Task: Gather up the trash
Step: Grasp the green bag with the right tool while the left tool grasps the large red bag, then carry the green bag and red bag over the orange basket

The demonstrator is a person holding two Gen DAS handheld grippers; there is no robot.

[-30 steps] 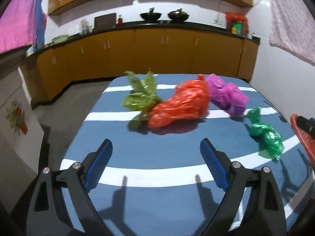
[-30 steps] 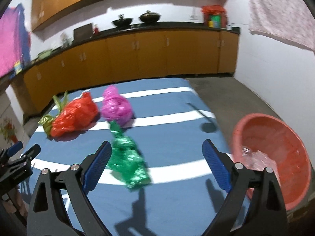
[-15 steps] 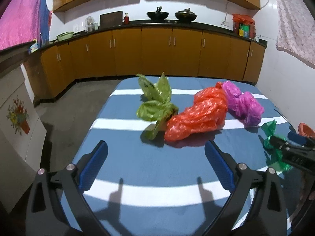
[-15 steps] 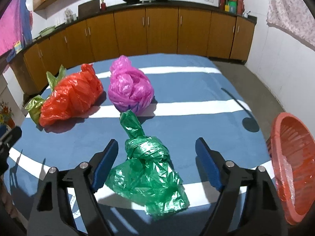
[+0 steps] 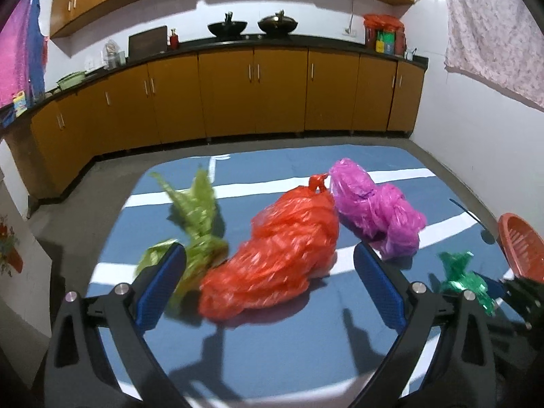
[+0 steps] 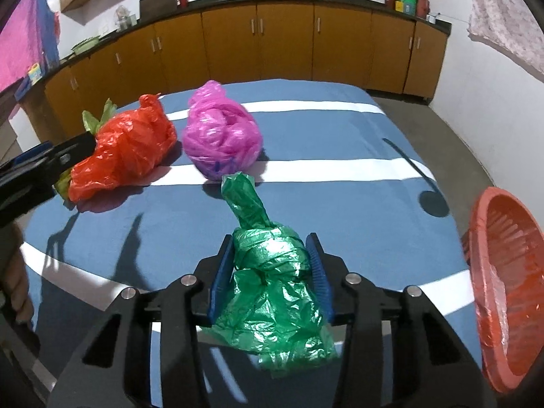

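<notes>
My right gripper [image 6: 270,258] is shut on the dark green bag [image 6: 272,289], its blue pads pressing both sides of the knotted bundle on the blue striped table [image 6: 340,204]. My left gripper [image 5: 270,272] is open, its fingers either side of the near end of the red bag [image 5: 282,255]. The light green bag [image 5: 197,231] lies at the left finger. The magenta bag [image 5: 374,214] lies behind the red one. In the right wrist view the red bag [image 6: 125,149] and magenta bag [image 6: 221,136] lie further back, and the left gripper [image 6: 44,159] shows at the left edge.
A red plastic basin [image 6: 503,292] with clear plastic inside stands off the table's right edge; it also shows in the left wrist view [image 5: 520,244]. Brown kitchen cabinets [image 5: 255,95] line the far wall. The floor [image 5: 68,210] drops away left of the table.
My right gripper has closed onto the dark green bag. My left gripper has moved forward so its open fingers now flank the red bag.
</notes>
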